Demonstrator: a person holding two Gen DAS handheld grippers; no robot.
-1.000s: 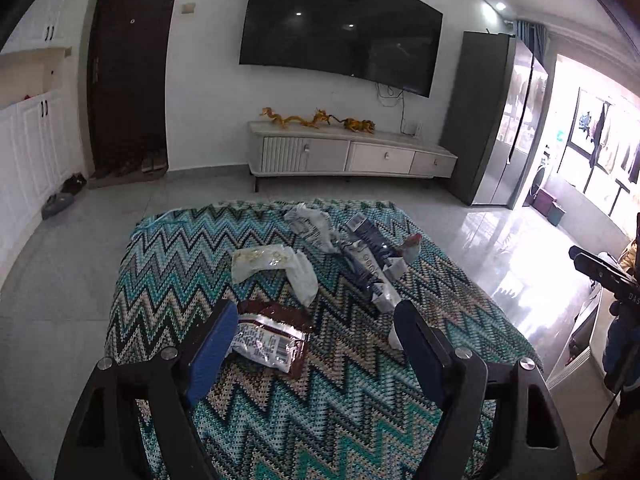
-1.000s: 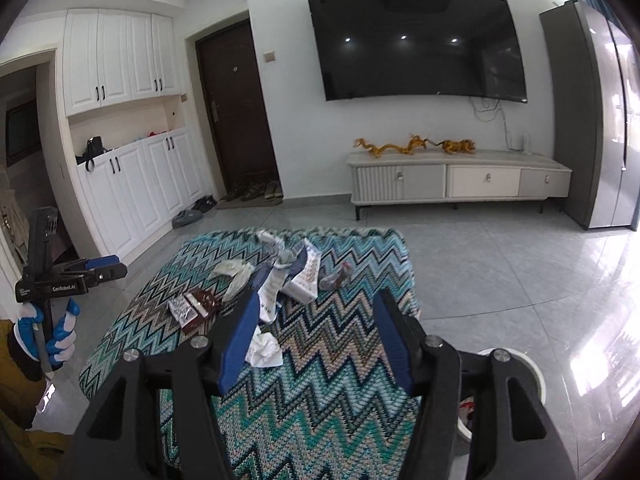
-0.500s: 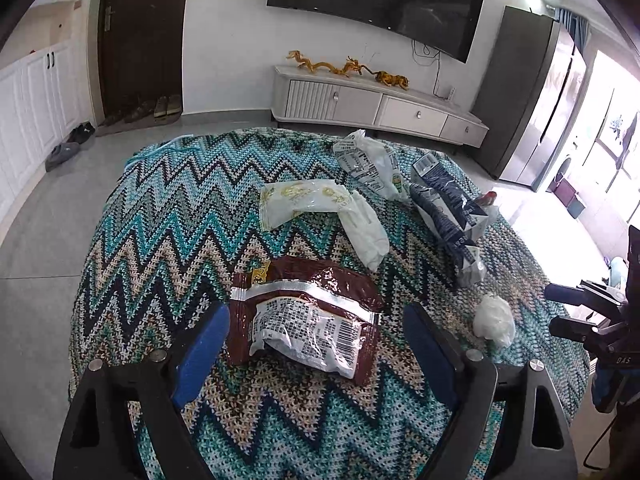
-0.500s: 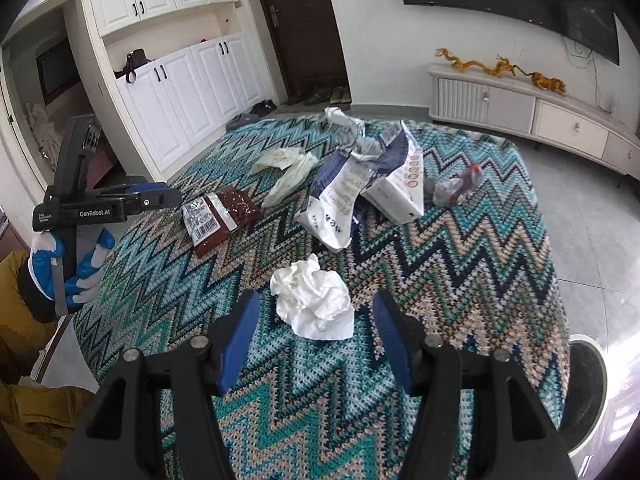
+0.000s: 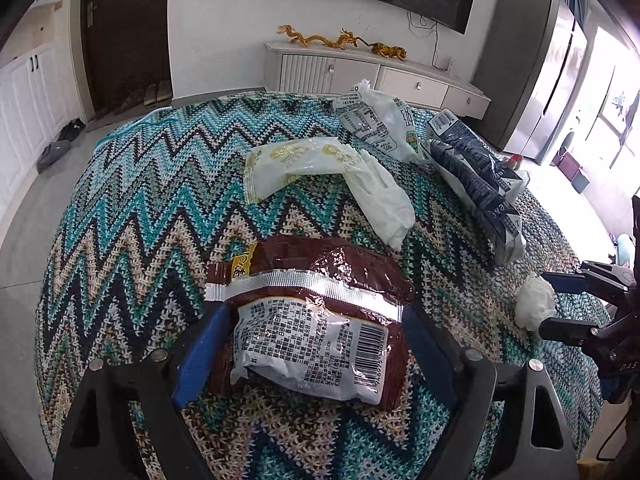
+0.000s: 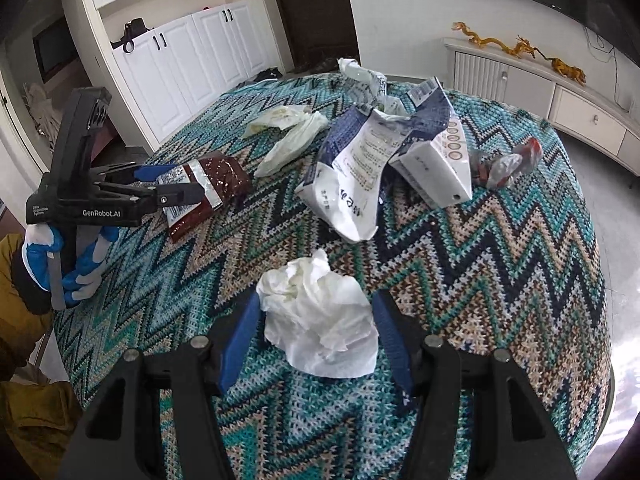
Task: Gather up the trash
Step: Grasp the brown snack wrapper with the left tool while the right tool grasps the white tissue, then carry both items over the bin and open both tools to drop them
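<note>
Left tool [image 5: 316,344] is spread, straddling the brown wrapper [image 5: 312,320] at 12 o'clock, its long axis crosswise. Right tool [image 6: 316,336], likewise released, brackets the crumpled tissue [image 6: 320,320] on the tabletop [image 6: 500,264].

"genrobot.ai" and, smaller, "data acquisition system" are printed in white on the left gripper [image 6: 176,186]. "das" is read on the right gripper [image 5: 560,304]. "0000" is printed on the white carton [image 6: 436,160]. the brown wrapper [image 5: 312,328] barcode digits are partly legible: "94699".
</note>
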